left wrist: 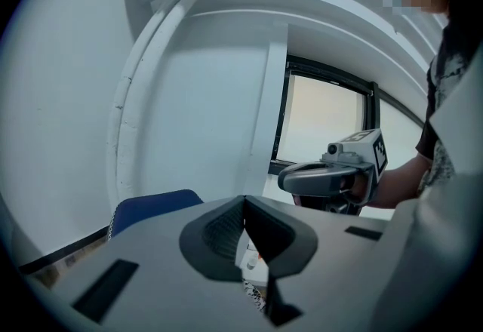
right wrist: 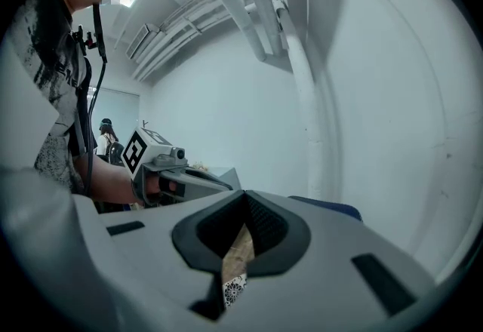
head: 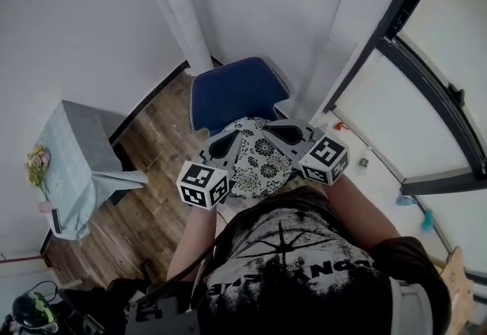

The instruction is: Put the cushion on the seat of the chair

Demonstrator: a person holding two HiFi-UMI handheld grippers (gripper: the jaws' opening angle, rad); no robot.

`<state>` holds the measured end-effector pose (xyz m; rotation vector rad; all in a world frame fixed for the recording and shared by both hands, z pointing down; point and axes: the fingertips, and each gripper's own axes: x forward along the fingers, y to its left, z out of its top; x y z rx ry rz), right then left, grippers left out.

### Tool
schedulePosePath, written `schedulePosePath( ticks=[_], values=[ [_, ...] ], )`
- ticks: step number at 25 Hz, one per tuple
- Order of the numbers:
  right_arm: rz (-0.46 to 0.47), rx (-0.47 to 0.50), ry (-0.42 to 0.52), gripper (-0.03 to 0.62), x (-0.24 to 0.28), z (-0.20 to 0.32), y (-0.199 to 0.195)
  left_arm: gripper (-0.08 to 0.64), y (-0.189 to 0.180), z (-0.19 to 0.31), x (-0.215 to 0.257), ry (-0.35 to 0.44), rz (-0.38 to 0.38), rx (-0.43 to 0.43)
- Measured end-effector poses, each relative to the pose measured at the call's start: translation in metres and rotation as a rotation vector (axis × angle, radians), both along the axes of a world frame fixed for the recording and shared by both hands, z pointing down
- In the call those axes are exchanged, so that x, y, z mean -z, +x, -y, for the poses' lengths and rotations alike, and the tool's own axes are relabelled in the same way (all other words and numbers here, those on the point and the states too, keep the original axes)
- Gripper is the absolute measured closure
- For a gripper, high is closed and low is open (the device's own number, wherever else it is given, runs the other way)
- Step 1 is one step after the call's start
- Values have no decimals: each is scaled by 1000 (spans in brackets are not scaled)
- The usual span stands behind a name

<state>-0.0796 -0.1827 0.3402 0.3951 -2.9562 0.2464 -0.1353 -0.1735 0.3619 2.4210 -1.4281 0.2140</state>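
Head view: we hold the floral cushion (head: 259,164) in the air between us and the blue chair seat (head: 236,94), the left tongs (head: 228,139) and the right tongs (head: 283,130) each clamped on one edge of it. By our reading the carry is in hand. Next we must bring the cushion over that seat, lower it flat, then part both tongs.

Left gripper (head: 228,139) and right gripper (head: 280,129) held side by side ahead of torso, both pointing forward, tipped slightly down. Left jaws pressed together, pinching cushion (head: 262,162) edge. Right jaws likewise clamped on its fabric, just right of left gripper. Left forearm (head: 194,238) and right forearm (head: 358,200) bare, elbows bent.
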Motion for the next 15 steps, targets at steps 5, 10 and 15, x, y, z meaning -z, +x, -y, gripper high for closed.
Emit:
schedulePosePath(
  ticks=[5,10,15],
  values=[
    [-19,-3,5,575,0,-1,-3,544,-1,-4,-3,-3,12,-7],
    [-31,-4,6,575,-2,-1,-3,545,-1,-4,-3,-1,16,-5],
    [-35,-11,3,575,-3,0,-2,545,0,-4,-3,4,37,-9]
  ],
)
